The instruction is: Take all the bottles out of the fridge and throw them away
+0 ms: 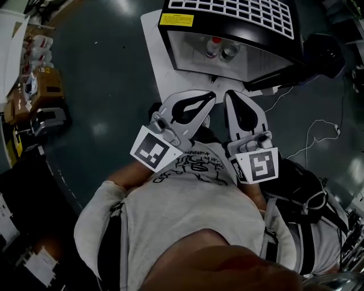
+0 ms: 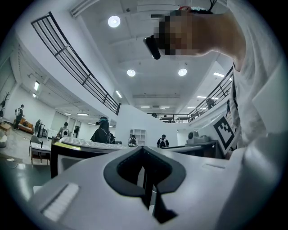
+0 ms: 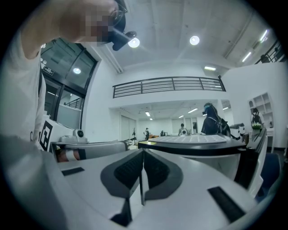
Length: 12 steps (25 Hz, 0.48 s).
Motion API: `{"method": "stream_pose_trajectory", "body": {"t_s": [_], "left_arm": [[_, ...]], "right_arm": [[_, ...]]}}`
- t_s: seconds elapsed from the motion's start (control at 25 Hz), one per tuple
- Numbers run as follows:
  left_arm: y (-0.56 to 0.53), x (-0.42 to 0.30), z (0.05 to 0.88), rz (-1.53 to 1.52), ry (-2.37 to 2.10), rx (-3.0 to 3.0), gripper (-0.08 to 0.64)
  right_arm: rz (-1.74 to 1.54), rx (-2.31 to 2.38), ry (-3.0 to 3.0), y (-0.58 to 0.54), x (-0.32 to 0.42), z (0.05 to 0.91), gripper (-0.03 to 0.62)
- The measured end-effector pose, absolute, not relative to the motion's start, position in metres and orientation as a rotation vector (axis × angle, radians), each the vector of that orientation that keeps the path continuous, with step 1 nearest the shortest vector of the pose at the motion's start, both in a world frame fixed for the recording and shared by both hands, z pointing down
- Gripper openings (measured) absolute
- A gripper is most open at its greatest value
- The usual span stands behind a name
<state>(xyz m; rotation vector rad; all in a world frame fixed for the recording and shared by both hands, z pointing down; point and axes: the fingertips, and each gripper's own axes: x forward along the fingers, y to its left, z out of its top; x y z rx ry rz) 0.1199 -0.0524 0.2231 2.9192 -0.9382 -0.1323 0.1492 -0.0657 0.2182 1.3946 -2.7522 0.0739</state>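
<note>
Where fridge glows, two bottles, two grippers

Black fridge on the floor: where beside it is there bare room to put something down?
The dark grey floor left of the small black fridge, up to the cardboard boxes at the edge, lies bare. Right of the fridge it is crowded: white cables and black gear.

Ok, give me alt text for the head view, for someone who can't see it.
Seen from above, a person in a white T-shirt points the pale grey left gripper and right gripper, both shut and empty, at a small black fridge on a white sheet. Its lit white interior shows a red-capped bottle and a second bottle side by side.
</note>
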Motion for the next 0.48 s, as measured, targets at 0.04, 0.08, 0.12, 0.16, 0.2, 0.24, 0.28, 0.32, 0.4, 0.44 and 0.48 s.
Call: {"method": "stream_pose_trajectory", "body": {"t_s": [0.04,0.08,0.12,0.16,0.2,0.24,0.28,0.32,0.4,0.44,0.48], "left_arm": [[-0.056,0.124,0.223,-0.130,-0.944,2.920,0.009],[-0.059,0.129,0.223,-0.126,-0.951,2.923,0.009],[-0.062,0.133,0.223,-0.122,-0.957,2.925,0.009],[-0.065,0.137,0.224,-0.118,-0.963,2.927,0.009],[-0.067,0.141,0.224,-0.116,-0.970,2.927,0.009],[-0.069,0.145,0.223,-0.114,-0.976,2.925,0.009],[-0.070,0.148,0.223,-0.113,-0.981,2.924,0.009],[-0.072,0.151,0.222,-0.110,-0.985,2.923,0.009],[-0.076,0.157,0.222,-0.102,-0.993,2.921,0.009],[-0.078,0.160,0.222,-0.098,-0.999,2.919,0.009],[-0.081,0.164,0.223,-0.095,-1.005,2.917,0.009]], "right_arm": [[0.072,1.389,-2.756,-0.069,0.154,0.218,0.009],[0.071,1.384,-2.759,-0.072,0.158,0.219,0.009],[0.071,1.380,-2.763,-0.075,0.162,0.219,0.009],[0.070,1.375,-2.766,-0.078,0.166,0.219,0.009],[0.069,1.371,-2.769,-0.081,0.170,0.219,0.009],[0.069,1.367,-2.773,-0.083,0.174,0.219,0.009],[0.068,1.363,-2.776,-0.085,0.177,0.218,0.009],[0.066,1.359,-2.780,-0.087,0.180,0.217,0.009],[0.062,1.351,-2.787,-0.092,0.185,0.216,0.009],[0.061,1.345,-2.790,-0.094,0.188,0.216,0.009],[0.061,1.339,-2.794,-0.097,0.192,0.216,0.009]]}}
